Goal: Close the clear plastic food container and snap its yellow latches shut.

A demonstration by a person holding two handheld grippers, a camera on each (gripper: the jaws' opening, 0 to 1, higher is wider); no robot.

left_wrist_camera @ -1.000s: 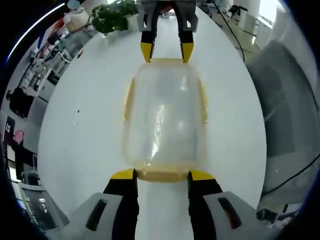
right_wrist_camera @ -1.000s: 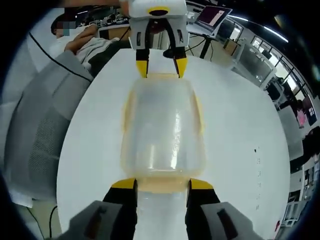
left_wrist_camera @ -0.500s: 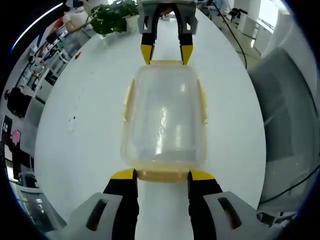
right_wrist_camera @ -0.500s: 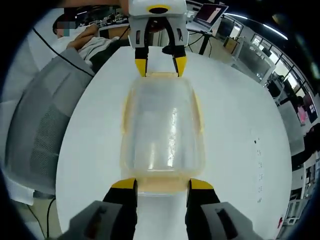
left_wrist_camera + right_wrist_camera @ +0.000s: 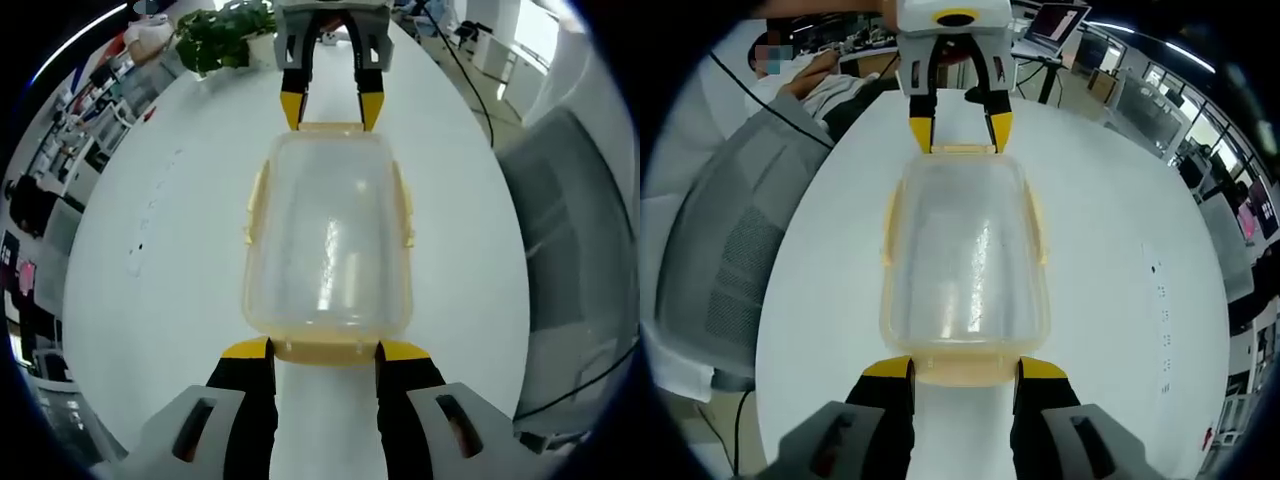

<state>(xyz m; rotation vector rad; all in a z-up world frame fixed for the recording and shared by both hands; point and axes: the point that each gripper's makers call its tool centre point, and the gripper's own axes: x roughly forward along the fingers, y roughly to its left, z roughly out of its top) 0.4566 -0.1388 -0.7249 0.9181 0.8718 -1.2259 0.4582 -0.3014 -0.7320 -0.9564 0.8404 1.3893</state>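
On the white tabletop (image 5: 150,300) lies the container (image 5: 328,240), lid on, long axis running 6 to 12 o'clock in both views. Left view: left hand-held gripper (image 5: 324,350) at 6 o'clock, jaws apart, yellow tips flanking the near end latch (image 5: 322,351); whether the tips touch the latch, cannot tell. Right hand-held gripper (image 5: 332,108) at 12 o'clock, jaws apart, tips either side of the far end latch (image 5: 333,127). Side latches: one at 9 o'clock (image 5: 255,205), one at 3 o'clock (image 5: 406,210), both lying close along the container walls; snapped or not, cannot tell. Plant (image 5: 222,30) at 11 o'clock beyond the container, well apart from it. Grey chair (image 5: 580,250) at 3 o'clock past the tabletop edge.

Right view: same arrangement seen from the opposite end. Right hand-held gripper (image 5: 962,368) at 6 o'clock, jaws apart, tips flanking the near latch (image 5: 962,370). Left hand-held gripper (image 5: 960,135) at 12 o'clock, jaws apart, at the far latch (image 5: 960,150). Container (image 5: 965,265) central, clear lid showing glare streaks. Side latches at 9 (image 5: 888,235) and 3 o'clock (image 5: 1038,235). Grey chair (image 5: 730,260) at 9 o'clock. Laptop (image 5: 1060,25) at 1 o'clock on a farther desk. Dark cable (image 5: 770,90) crossing the chair at 10 o'clock
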